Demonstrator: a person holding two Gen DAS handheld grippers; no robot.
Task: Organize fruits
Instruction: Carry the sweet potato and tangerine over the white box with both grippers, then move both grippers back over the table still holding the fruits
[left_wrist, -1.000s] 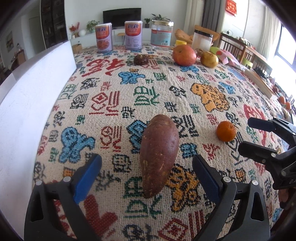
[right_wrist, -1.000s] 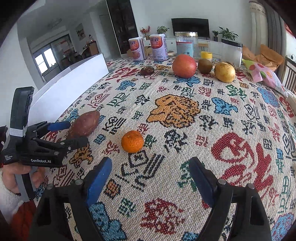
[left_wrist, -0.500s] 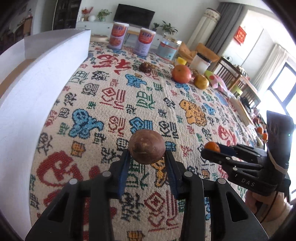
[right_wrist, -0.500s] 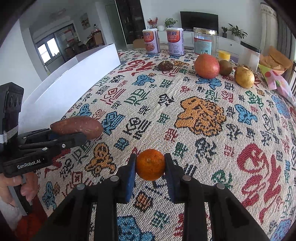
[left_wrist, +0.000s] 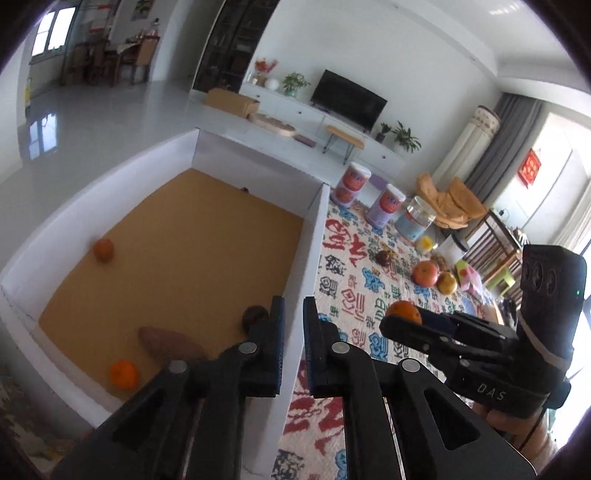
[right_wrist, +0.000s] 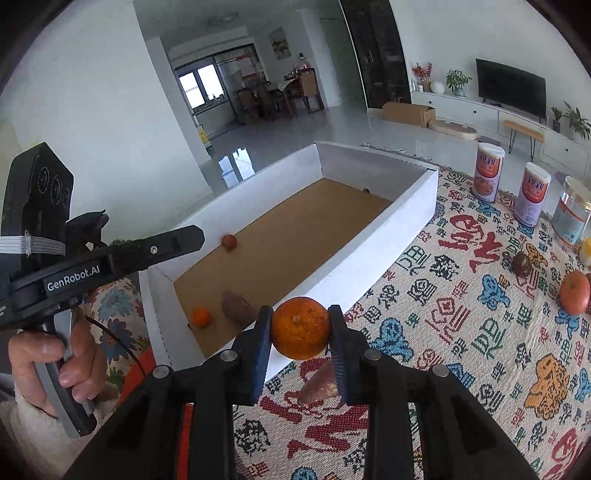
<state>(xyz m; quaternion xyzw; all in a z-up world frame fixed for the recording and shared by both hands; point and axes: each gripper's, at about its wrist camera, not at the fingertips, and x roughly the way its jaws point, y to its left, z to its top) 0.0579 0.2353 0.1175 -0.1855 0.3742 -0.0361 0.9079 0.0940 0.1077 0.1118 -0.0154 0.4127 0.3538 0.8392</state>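
A white box (left_wrist: 314, 236) with a brown floor holds two oranges (left_wrist: 123, 373), a sweet potato (left_wrist: 171, 343) and a small brown fruit (left_wrist: 255, 316). My left gripper (left_wrist: 293, 314) hangs over the box's right wall, nearly shut with nothing between its pads. My right gripper (right_wrist: 300, 332) is shut on an orange (right_wrist: 300, 328), held above the tablecloth beside the box (right_wrist: 369, 266). The same orange shows in the left wrist view (left_wrist: 404, 312). A second sweet potato (right_wrist: 319, 384) lies on the cloth under the right gripper.
On the patterned cloth (right_wrist: 461, 332) farther back lie a red apple (right_wrist: 574, 291), a dark fruit (right_wrist: 521, 264) and a yellow fruit (left_wrist: 446, 282). Two cans (right_wrist: 489, 171) and a jar (right_wrist: 572, 212) stand at the far edge.
My left gripper has moved over the box and no longer holds the sweet potato. My right gripper has lifted the orange and carried it left to the box.
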